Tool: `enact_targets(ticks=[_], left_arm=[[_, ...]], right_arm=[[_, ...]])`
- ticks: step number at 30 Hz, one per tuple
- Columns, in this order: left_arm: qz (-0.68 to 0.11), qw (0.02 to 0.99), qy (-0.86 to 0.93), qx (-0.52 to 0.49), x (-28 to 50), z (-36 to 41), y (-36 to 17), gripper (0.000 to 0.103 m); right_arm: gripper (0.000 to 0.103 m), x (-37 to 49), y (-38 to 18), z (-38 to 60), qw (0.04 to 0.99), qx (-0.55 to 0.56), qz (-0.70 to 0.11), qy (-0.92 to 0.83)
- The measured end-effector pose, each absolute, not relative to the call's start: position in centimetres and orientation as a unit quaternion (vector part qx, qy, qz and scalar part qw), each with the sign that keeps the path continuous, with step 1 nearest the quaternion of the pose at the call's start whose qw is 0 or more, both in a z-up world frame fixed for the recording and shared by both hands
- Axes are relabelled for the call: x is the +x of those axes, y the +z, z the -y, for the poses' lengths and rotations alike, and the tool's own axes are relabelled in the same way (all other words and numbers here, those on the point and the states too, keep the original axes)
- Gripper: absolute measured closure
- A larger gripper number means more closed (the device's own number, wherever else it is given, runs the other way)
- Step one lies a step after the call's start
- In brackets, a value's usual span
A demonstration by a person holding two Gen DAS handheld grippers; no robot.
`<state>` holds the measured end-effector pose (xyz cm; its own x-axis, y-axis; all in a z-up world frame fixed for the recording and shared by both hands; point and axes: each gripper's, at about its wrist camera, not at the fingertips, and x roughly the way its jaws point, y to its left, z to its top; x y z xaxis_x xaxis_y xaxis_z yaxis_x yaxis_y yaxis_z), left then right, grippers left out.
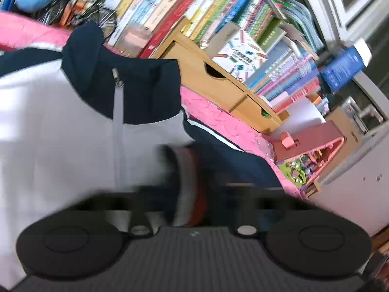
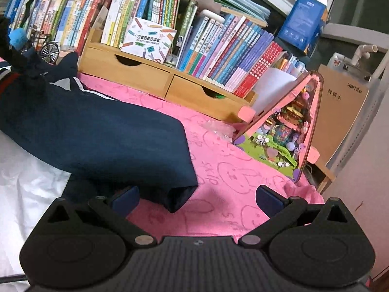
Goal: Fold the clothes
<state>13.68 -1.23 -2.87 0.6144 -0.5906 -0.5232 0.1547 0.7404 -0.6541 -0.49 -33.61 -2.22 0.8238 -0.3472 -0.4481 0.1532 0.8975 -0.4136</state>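
Note:
A white jacket (image 1: 60, 126) with a navy collar, navy sleeves and a grey zip lies on the pink blanket (image 2: 218, 160). In the left wrist view my left gripper (image 1: 188, 182) is blurred; its fingers stand together at the jacket's edge where the white body meets the navy sleeve (image 1: 226, 155), with a fold of white and red fabric pinched between them. In the right wrist view my right gripper (image 2: 197, 199) is open, its blue pads (image 2: 125, 198) wide apart just above the blanket. The navy sleeve (image 2: 97, 136) runs in from the left, and its cuff end (image 2: 181, 194) lies between the fingers, nearer the left one.
A wooden drawer unit (image 2: 150, 77) carrying rows of books (image 2: 231, 56) lines the far edge. A pink triangular toy house (image 2: 287, 131) stands at the right on the blanket. A cardboard box (image 2: 340, 112) and a blue box (image 2: 304, 24) sit behind it.

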Motion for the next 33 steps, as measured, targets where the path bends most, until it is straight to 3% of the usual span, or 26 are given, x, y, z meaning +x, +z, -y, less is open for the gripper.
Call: enact_targets(ticks=[10,23,28,29,31,33], left_arm=[[-0.326,0.882,-0.151,-0.305,13.9,-5.9,-0.4,0.097],[-0.344,0.898,-0.069,-0.264,13.7,-11.6,-2.6,0.097],[-0.349,0.881,-0.127,-0.291,13.2,-13.2,-3.0,0.097],[-0.351,0.877,-0.147,-0.293,13.0,-13.0,-3.0,0.091],[-0.348,0.875,-0.178,-0.285,12.8,-11.9,-2.6,0.069],[-0.338,0.882,-0.182,-0.272,13.0,-10.8,-2.3,0.017]], right_arm=[[0.000,0.8,-2.4,34.5,0.937,-0.175,-0.267,-0.144],[0.000,2.0,-3.2,33.5,0.931,-0.203,-0.279,-0.123],[0.000,2.1,-3.5,33.6,0.930,-0.197,-0.284,-0.125],[0.000,2.1,-3.5,33.6,0.930,-0.197,-0.284,-0.125],[0.000,2.1,-3.6,33.6,0.930,-0.198,-0.284,-0.126],[0.000,2.1,-3.6,33.5,0.929,-0.201,-0.284,-0.128]])
